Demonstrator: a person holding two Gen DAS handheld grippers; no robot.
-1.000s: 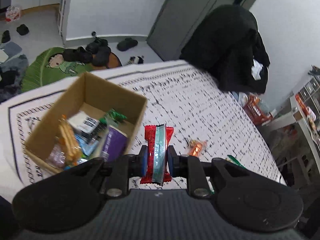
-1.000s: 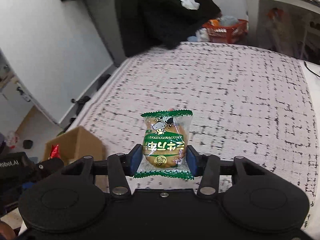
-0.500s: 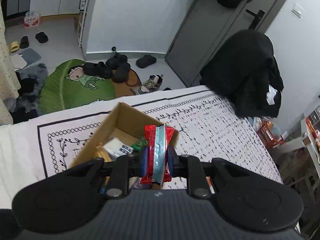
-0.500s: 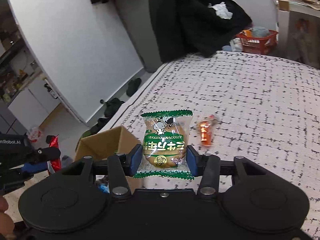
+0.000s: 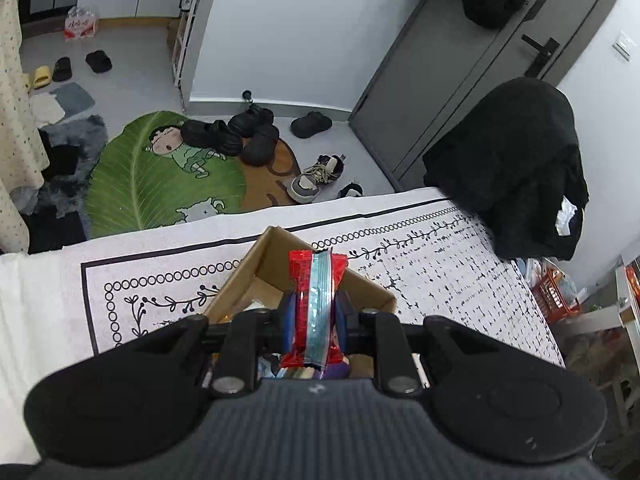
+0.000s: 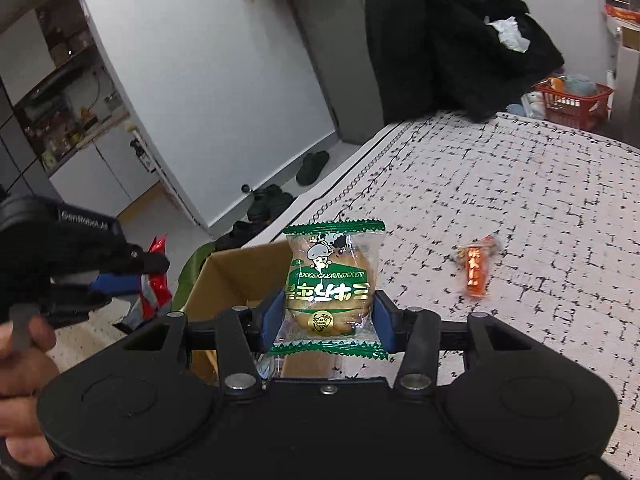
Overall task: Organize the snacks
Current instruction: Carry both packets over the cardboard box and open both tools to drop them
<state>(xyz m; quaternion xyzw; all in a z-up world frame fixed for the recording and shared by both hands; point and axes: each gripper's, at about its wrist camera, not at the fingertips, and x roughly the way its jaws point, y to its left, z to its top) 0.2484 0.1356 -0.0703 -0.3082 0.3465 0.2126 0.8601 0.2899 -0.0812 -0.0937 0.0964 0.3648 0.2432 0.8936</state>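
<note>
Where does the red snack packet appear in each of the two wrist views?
Left wrist view: red snack packet at lower centre, clamped in the left hand-held gripper, above the cardboard box.
Right wrist view: at the left edge, in that same hand-held gripper.
Shared landmark: the cardboard box.

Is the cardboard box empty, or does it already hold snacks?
Not empty: snack wrappers show inside the cardboard box, below the left gripper; how full, cannot tell.
</note>
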